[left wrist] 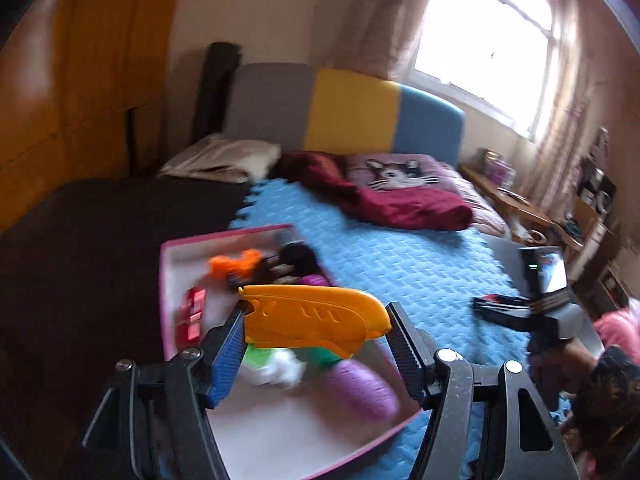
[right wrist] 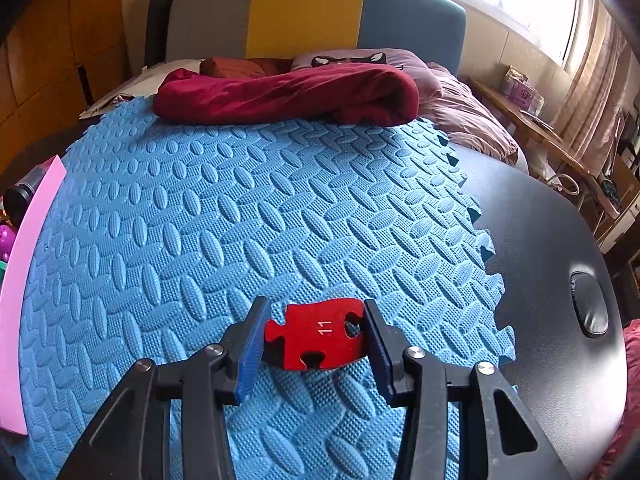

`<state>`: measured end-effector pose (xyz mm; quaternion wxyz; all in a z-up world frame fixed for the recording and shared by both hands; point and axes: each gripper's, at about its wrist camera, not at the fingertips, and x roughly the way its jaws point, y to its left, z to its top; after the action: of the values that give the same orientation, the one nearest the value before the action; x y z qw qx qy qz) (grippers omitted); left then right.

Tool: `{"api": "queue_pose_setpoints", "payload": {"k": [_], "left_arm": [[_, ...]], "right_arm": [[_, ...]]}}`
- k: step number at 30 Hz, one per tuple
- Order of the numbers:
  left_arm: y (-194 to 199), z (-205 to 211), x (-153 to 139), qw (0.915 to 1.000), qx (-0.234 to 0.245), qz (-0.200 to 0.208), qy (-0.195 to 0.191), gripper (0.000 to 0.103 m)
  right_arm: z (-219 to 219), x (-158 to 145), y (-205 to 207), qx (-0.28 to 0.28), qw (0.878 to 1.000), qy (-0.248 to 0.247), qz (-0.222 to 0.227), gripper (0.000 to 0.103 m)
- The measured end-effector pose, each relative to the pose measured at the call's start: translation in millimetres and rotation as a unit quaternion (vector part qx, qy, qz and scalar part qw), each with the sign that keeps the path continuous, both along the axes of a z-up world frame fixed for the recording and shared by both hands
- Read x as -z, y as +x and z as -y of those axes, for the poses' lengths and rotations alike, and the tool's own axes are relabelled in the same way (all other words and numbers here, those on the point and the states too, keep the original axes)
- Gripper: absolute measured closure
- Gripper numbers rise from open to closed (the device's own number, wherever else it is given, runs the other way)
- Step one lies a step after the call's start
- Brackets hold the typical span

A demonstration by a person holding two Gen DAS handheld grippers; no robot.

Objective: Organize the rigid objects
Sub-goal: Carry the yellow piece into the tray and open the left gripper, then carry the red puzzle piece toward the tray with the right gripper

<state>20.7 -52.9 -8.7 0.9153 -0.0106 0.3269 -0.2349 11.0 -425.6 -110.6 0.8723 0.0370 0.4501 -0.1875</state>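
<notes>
Yellow plastic is pinched between the two fingers of the left gripper (left wrist: 316,328). It is a yellow toy piece (left wrist: 316,316) with a rounded end, and it is held up in the air above a pink box (left wrist: 168,280). The box has a white floor. Small things are piled inside it: an orange toy (left wrist: 236,264), a red block (left wrist: 194,312), a purple tube (left wrist: 362,394) and something green (left wrist: 260,356). They are blurred, so more cannot be told. The box is set on a blue foam mat (left wrist: 400,264), next to a black mat (left wrist: 100,232).

A red puzzle piece (right wrist: 320,334) with the number 11 on it is pinched by the right gripper (right wrist: 316,334). One finger is pressed on each side of it. The piece is kept low, close to the blue mat; if it touches the mat cannot be told. A dark red blanket (right wrist: 288,94) is seen at the far end of the mat.
</notes>
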Motion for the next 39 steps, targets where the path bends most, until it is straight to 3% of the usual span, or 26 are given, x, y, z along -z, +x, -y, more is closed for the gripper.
{"api": "queue_pose_setpoints", "payload": {"k": [5, 16, 26, 39], "left_arm": [[1.1, -33.3, 32.5, 0.9983, -0.041, -0.037, 0.016, 0.036], [6.2, -21.4, 84.5, 0.9939, -0.021, -0.085, 0.068, 0.036], [0.8, -23.6, 73.4, 0.9951, -0.033, -0.054, 0.076, 0.033], [2.2, -42.6, 48.9, 0.9886, -0.106, -0.035, 0.101, 0.032]], "right_arm": [[-3.2, -0.4, 0.6, -0.004, 1.000, -0.013, -0.003, 0.057], [-4.7, -0.9, 0.7, -0.005, 1.000, -0.019, -0.005, 0.057], [-4.6, -1.1, 0.8, -0.006, 1.000, -0.019, -0.006, 0.057], [-5.7, -2.6, -1.2, -0.004, 1.000, -0.018, -0.012, 0.057]]}}
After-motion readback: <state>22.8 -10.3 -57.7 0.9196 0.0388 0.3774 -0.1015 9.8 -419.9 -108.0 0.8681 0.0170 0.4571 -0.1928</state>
